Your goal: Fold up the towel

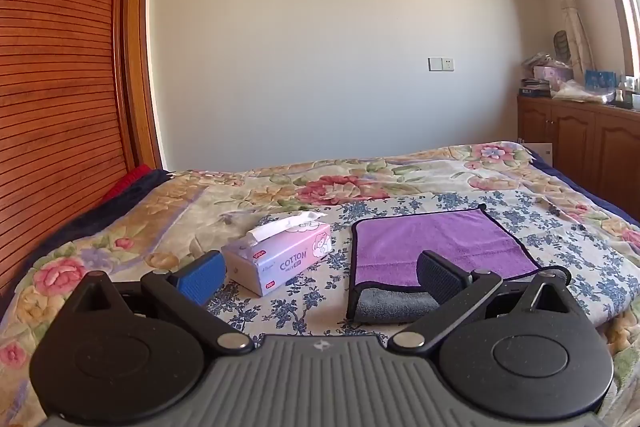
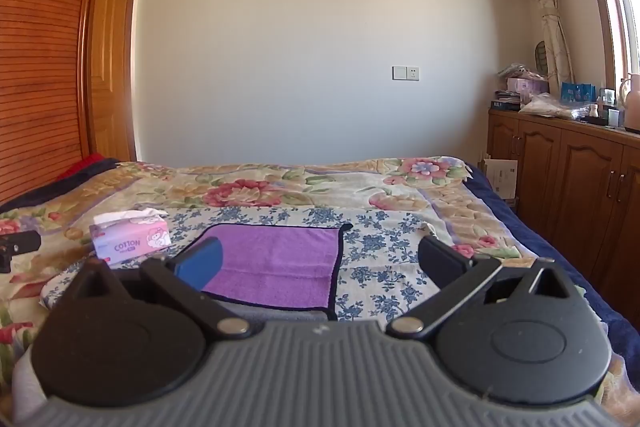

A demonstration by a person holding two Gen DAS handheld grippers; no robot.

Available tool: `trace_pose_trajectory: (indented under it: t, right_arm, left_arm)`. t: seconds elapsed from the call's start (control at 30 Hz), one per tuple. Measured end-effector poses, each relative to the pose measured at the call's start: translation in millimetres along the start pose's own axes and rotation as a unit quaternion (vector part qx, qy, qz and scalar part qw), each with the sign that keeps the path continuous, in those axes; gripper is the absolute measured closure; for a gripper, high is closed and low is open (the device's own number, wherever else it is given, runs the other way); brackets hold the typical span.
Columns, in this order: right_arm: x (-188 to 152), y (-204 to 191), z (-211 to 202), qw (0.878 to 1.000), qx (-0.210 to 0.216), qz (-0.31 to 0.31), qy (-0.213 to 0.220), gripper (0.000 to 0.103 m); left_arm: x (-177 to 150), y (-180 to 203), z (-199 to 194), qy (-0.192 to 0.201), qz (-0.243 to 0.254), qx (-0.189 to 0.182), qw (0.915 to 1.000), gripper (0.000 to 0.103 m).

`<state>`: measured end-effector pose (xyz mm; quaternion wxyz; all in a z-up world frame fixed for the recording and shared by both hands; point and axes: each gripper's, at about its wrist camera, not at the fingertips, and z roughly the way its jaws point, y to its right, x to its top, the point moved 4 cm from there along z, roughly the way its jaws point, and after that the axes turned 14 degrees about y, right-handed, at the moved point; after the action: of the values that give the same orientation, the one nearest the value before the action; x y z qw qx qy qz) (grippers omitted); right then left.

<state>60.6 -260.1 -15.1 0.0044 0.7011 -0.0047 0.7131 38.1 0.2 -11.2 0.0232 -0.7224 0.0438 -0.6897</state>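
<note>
- Purple microfibre towel with dark piped edging (image 1: 436, 247) lies flat on the blue-flowered bedsheet (image 1: 316, 291), near edge of the bed; its near-left corner is flipped over, showing the grey underside.
- Left gripper (image 1: 320, 269) jaws spread wide, nothing between the pads; it hangs above the bed, towel's near-left corner just beyond its right finger.
- Right gripper (image 2: 320, 263) also fully spread, empty; the towel sits behind its left finger, with the near-right corner between the fingers.
- Pink-and-white soft tissue pack marked COTTON (image 1: 280, 259), tissue sticking out, sits just left of the towel, apart from it.
- Risk: a pinch could catch the sheet with the towel, since both are thin soft cloth, and the sheet would lift too.
- Risk: the flipped grey corner could give a crooked fold if not flattened.
- Risk: the left gripper could knock the light tissue pack.
- Towel looks plush and limp; sheet smooth.
</note>
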Motion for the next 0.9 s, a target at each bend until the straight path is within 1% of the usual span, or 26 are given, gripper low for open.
trace_pose_trajectory:
  t: [0.23,0.27,0.9]
  right_arm:
    - [-0.1,0.9,0.4,1.0,0.0,0.009,0.004,0.0]
    - [-0.1,1.0,0.4,1.0,-0.001,0.009,0.003,0.0]
    - [0.6,1.4,-0.1,1.0,-0.001,0.008,0.005,0.0]
  left_arm:
    - [0.1,-4.6,0.1,-0.002,-0.001,-0.001,1.0,0.0]
    - [0.0,0.2,0.0,0.0,0.004,0.0,1.0,0.0]
    - [2.4,1.4,-1.1,0.001,0.01,0.0,0.9999,0.0]
